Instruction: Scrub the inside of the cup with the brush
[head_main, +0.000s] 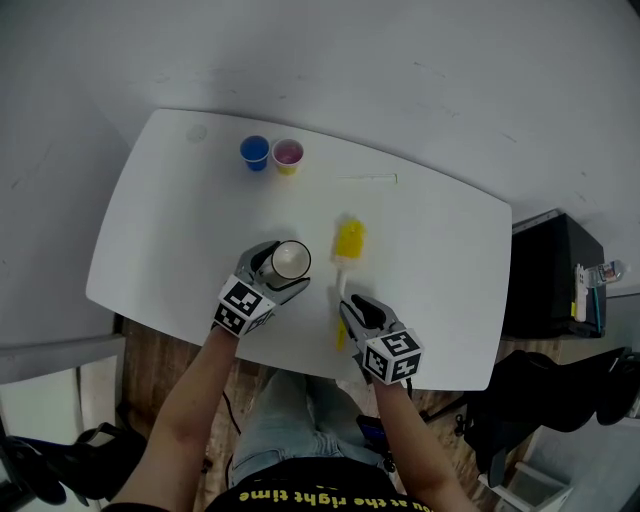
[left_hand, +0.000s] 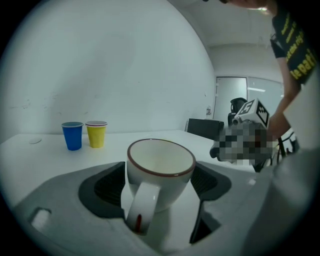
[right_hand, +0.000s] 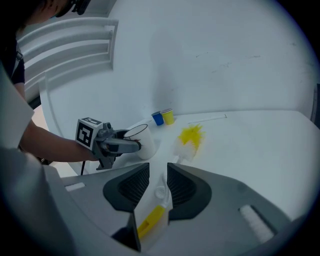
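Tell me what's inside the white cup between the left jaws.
Only bare, pale inner wall shows inside the cup, with nothing visible in it. Its bottom is hidden by the near rim in the left gripper view.

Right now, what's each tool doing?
Left tool: open, white cup between its jaws, not gripped.
Right tool: open, brush handle between its jaws, not gripped.

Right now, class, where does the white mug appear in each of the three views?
Head view: white mug just left of centre.
Left gripper view: white mug centre foreground, handle toward the camera.
Right gripper view: white mug left of centre.
Shared landmark: blue cup and yellow cup side by side beyond the white mug.
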